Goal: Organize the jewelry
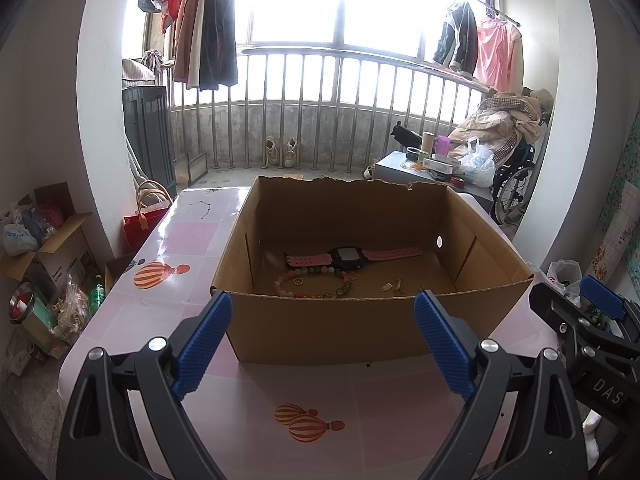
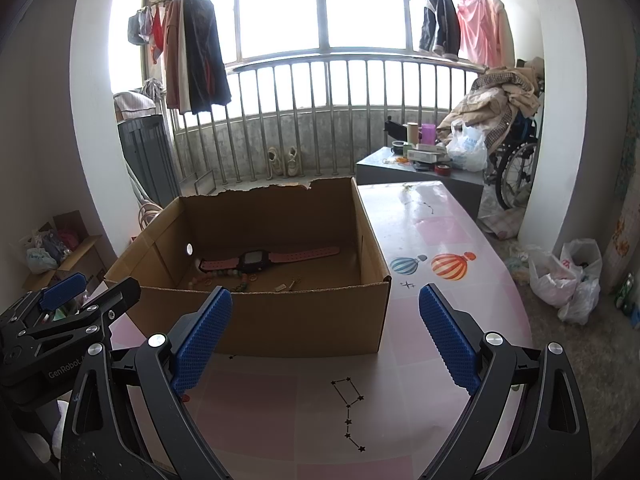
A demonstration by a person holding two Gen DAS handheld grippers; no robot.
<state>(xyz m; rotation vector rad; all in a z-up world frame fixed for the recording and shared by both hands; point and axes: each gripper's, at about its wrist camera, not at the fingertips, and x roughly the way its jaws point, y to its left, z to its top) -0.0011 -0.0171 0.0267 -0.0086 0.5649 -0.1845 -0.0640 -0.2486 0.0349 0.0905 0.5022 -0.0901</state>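
Observation:
An open cardboard box [image 1: 360, 320] stands on the pink table [image 1: 192, 240]. Inside lie a pink-strapped watch with a black face [image 1: 348, 257], a beaded bracelet [image 1: 316, 282], a small ring [image 1: 298, 280] and small metal pieces [image 1: 394, 285]. The box [image 2: 304, 320] and watch [image 2: 256, 261] also show in the right wrist view. My left gripper [image 1: 323, 340] is open and empty, in front of the box's near wall. My right gripper [image 2: 325, 336] is open and empty, at the box's near right corner. Each gripper shows at the edge of the other's view.
The table carries balloon prints [image 2: 448, 266] and star drawings [image 2: 348, 400]. A grey side table with clutter [image 2: 424, 160] stands behind. A wheelchair piled with clothes [image 2: 516, 152], bags [image 2: 560, 276] and boxes [image 1: 44, 240] sit on the floor around.

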